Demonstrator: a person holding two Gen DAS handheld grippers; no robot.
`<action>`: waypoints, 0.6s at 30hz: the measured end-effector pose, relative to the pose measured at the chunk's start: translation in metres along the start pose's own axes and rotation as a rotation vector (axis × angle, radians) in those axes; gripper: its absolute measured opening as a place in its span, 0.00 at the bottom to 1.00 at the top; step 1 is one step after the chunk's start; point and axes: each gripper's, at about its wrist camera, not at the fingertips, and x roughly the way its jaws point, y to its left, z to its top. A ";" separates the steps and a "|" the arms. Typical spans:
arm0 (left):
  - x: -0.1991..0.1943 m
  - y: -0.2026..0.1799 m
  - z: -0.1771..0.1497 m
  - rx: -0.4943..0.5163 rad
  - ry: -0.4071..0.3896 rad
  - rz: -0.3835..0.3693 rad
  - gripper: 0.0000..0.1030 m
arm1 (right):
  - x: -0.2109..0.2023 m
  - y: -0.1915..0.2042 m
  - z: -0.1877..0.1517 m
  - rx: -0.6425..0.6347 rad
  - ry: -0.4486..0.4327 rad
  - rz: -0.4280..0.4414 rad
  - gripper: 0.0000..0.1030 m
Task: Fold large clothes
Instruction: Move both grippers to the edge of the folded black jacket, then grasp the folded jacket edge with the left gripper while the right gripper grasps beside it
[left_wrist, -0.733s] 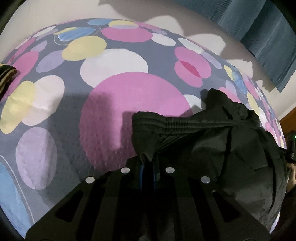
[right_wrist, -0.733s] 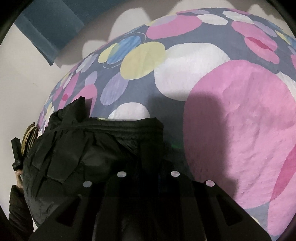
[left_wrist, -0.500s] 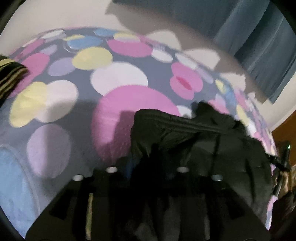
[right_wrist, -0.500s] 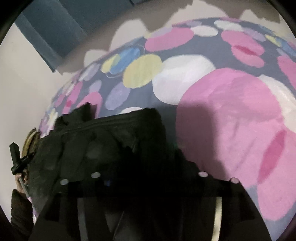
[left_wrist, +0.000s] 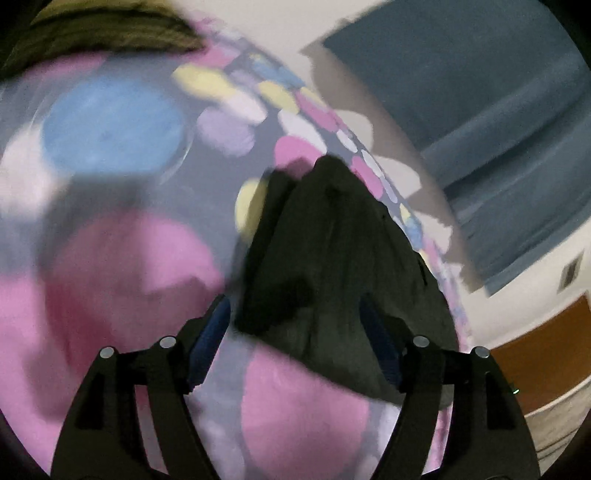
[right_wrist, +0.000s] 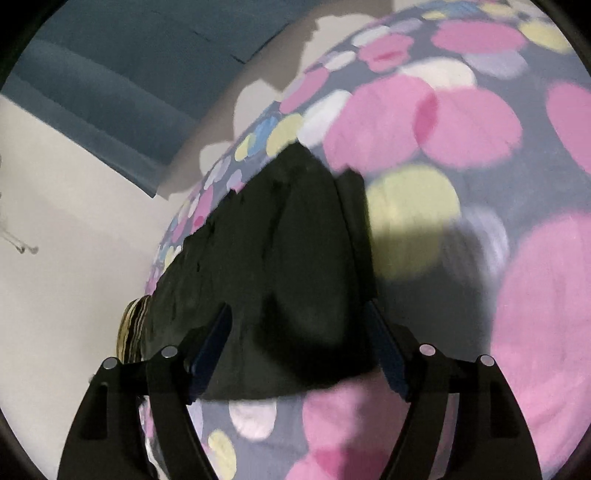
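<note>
A black garment (left_wrist: 332, 266) lies in a folded heap on the spotted bedspread (left_wrist: 122, 266). My left gripper (left_wrist: 295, 317) hovers above its near edge, jaws opening, and its blue pads (left_wrist: 212, 332) touch nothing. In the right wrist view the same black garment (right_wrist: 280, 266) lies ahead of my right gripper (right_wrist: 299, 325). That gripper's jaws are opening too, and the cloth lies below and beyond its fingers (right_wrist: 384, 347), not pinched. Both views are motion-blurred.
A striped yellow-and-black cloth (left_wrist: 103, 29) lies at the far left of the bed, also seen as striped cloth (right_wrist: 131, 328) behind the black heap. Blue curtains (left_wrist: 498, 147) hang on the pale wall (right_wrist: 74, 221) beyond the bed. A brown wooden panel (left_wrist: 546, 354) stands at right.
Both grippers were shut on the black garment's waistband edge; both have opened and let it drop. Both have swung away and turned, so the garment now lies ahead of them.
</note>
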 end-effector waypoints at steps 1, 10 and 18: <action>0.001 0.005 -0.009 -0.029 0.009 -0.005 0.70 | 0.000 -0.002 -0.007 0.016 0.009 0.008 0.71; 0.030 0.003 -0.028 -0.064 0.022 -0.065 0.73 | 0.024 -0.015 -0.040 0.136 0.031 0.052 0.72; 0.056 0.001 -0.013 -0.117 -0.014 -0.087 0.68 | 0.042 -0.009 -0.025 0.116 -0.067 0.030 0.70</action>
